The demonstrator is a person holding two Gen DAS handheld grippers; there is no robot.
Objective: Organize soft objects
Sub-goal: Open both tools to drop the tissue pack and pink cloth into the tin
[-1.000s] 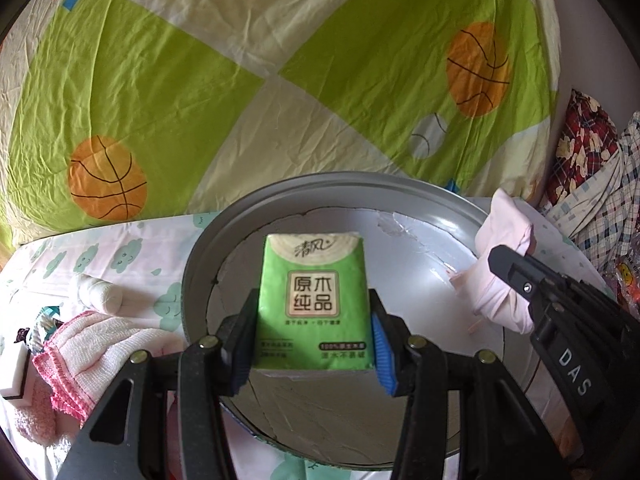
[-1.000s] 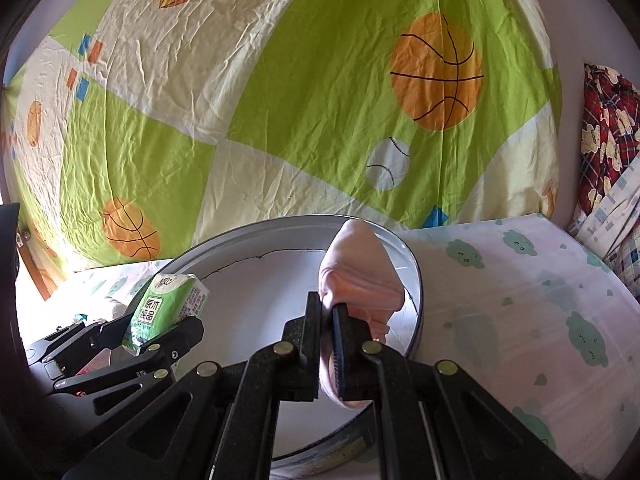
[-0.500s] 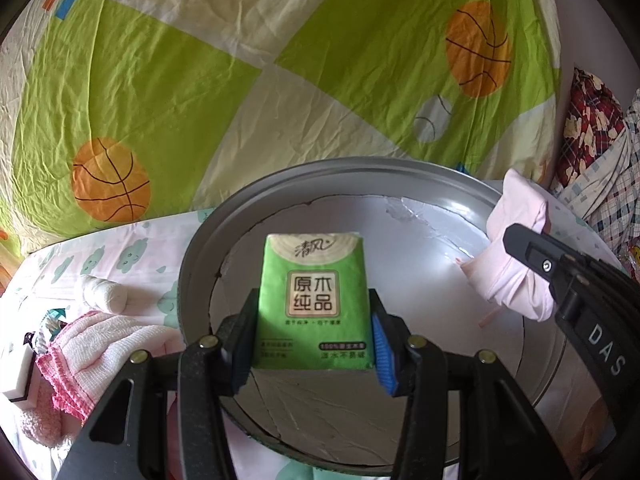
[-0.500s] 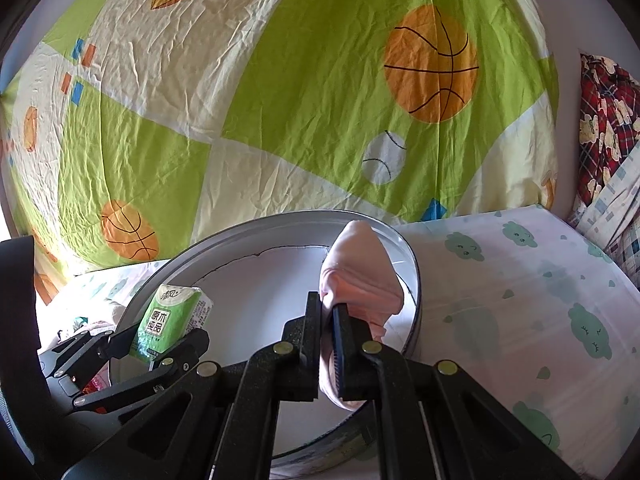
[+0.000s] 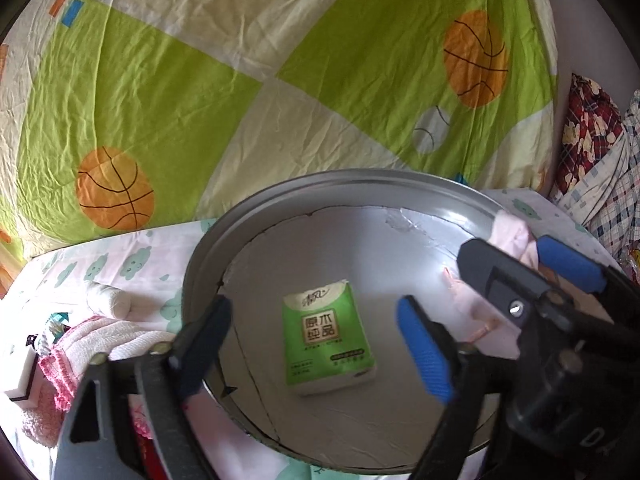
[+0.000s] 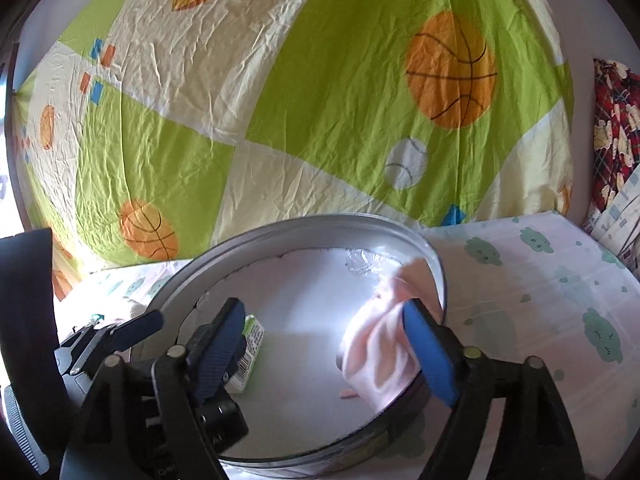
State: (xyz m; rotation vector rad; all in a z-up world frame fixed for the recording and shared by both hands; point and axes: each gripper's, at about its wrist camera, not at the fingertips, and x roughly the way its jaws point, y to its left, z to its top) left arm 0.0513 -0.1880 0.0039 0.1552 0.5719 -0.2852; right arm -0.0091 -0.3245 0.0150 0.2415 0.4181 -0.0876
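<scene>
Both grippers are pointing forward and slightly downward, side by side. The left gripper (image 5: 316, 344) is spreading its jaws wide, pressing nothing. The right gripper (image 6: 324, 344) is also opening, its pads clamping nothing.

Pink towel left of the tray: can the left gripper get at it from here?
Probably yes. The pink towel lies in the open beside the tray, and the left gripper is opening with nothing between its fingers; the tissue pack lies in the tray.

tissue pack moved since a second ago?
Yes. The green tissue pack has dropped from between the opening left gripper pads onto the floor of the round metal tray, lying flat.
</scene>
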